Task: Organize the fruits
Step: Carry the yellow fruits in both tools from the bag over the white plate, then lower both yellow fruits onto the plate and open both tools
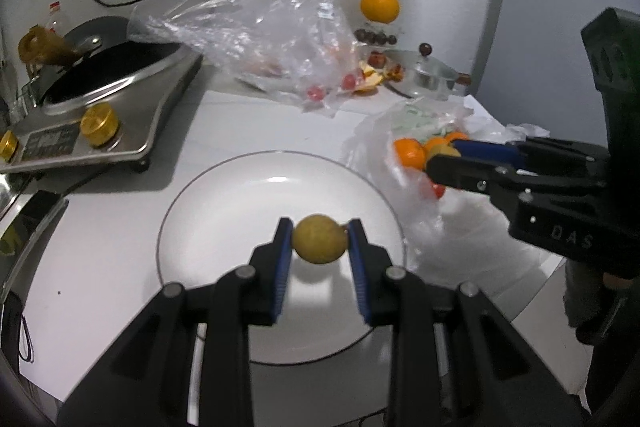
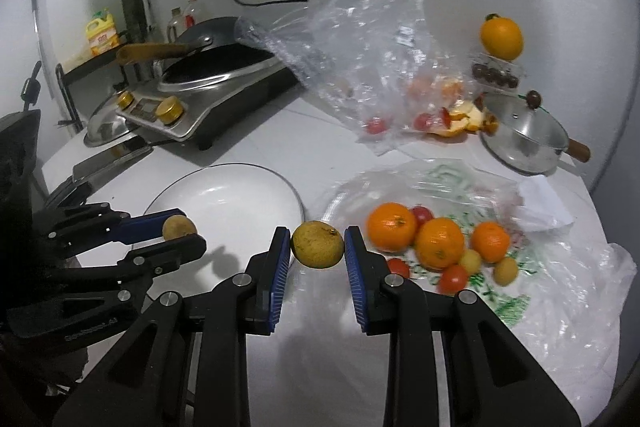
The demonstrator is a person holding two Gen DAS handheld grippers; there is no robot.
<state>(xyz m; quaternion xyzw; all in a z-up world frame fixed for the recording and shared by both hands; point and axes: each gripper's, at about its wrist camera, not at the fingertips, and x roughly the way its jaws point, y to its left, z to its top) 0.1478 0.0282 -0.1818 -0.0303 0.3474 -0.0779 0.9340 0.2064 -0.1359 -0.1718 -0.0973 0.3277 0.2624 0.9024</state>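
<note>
My left gripper is shut on a small yellow-brown round fruit, held over the white plate. My right gripper is shut on a second yellow-brown fruit, just right of the white plate. In the right wrist view the left gripper shows at the left with its fruit over the plate. The right gripper appears in the left wrist view beside the fruit pile. Oranges, red cherry tomatoes and small yellow fruits lie on a flattened plastic bag.
A crumpled clear bag with tomatoes and orange peel sits behind. An induction cooker with a black pan stands at the back left. A lidded steel pot and an orange on a stand are at the back right.
</note>
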